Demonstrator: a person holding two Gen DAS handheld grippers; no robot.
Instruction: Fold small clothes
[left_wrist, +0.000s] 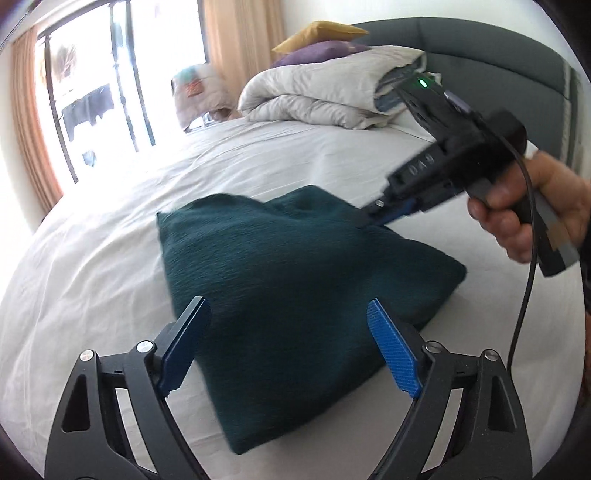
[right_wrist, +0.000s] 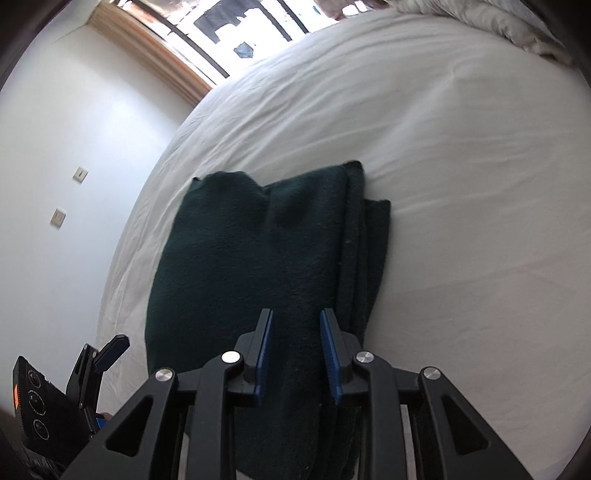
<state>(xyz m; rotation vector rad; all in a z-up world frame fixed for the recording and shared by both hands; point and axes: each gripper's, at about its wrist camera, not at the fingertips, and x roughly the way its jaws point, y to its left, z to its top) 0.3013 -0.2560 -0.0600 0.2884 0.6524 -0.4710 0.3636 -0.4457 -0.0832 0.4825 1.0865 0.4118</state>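
Note:
A dark green folded garment (left_wrist: 288, 266) lies on the white bed sheet (left_wrist: 92, 277). My left gripper (left_wrist: 288, 302) hovers over its near end, jaws wide open and nothing between the blue pads. A hand (left_wrist: 535, 218) holds my right gripper (left_wrist: 369, 218), whose tips rest at the garment's far edge. In the right wrist view the right gripper (right_wrist: 295, 314) stands narrowly open above the garment (right_wrist: 258, 258), with flat cloth showing in the gap and no pinched fold. The garment's layered edges (right_wrist: 365, 236) run along its right side. One left finger (right_wrist: 112, 349) shows at the lower left.
A folded grey duvet (left_wrist: 325, 96) with purple and yellow pillows (left_wrist: 321, 51) sits by the dark headboard (left_wrist: 480, 48). A bright window (left_wrist: 110, 74) with tan curtains lies beyond the bed. A black cable (left_wrist: 528, 258) hangs from the right gripper. Wall switches (right_wrist: 79, 173) are on the left.

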